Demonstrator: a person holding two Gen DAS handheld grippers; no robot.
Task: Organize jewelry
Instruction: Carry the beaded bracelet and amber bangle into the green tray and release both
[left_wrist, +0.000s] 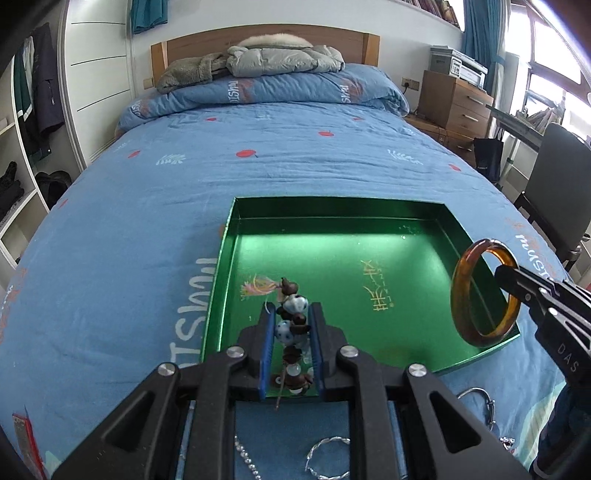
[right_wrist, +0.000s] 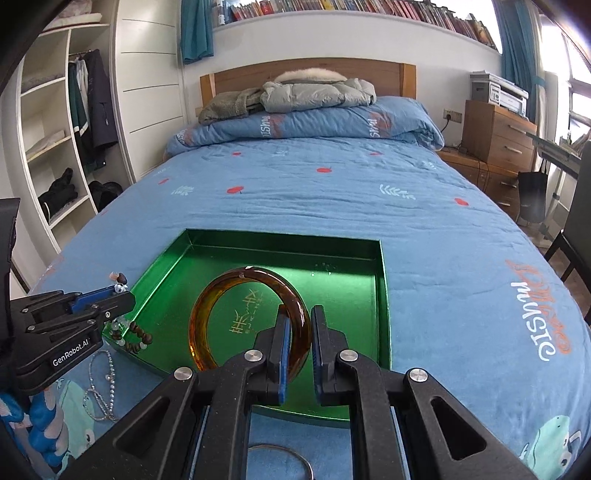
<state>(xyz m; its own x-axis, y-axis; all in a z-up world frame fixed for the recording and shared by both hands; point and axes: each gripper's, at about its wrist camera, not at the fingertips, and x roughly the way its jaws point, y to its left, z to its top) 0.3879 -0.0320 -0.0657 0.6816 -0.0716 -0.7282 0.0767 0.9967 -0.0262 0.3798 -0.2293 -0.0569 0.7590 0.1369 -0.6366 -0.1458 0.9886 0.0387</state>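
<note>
My left gripper (left_wrist: 291, 307) is shut on a beaded bracelet (left_wrist: 290, 332) of brown and blue-white beads, held over the near left part of a shiny green tray (left_wrist: 332, 229) on the bed. In the right wrist view the bracelet (right_wrist: 138, 334) hangs below the left gripper (right_wrist: 123, 291) at the tray's (right_wrist: 332, 295) left corner. My right gripper (right_wrist: 300, 310) is shut on an amber bangle (right_wrist: 207, 306), which stands upright above the tray's near half. From the left wrist view the bangle (left_wrist: 458, 284) hovers at the tray's right edge, pinched by the right gripper (left_wrist: 508, 280).
Loose jewelry lies on the blue bedcover in front of the tray: a twisted silver bangle (left_wrist: 325, 454), a rhinestone chain (left_wrist: 247, 458), a silver chain (right_wrist: 99, 387) and a thin ring (right_wrist: 280, 454). A folded duvet and jackets (left_wrist: 280, 59) lie at the headboard. A dark chair (left_wrist: 557, 199) stands right of the bed.
</note>
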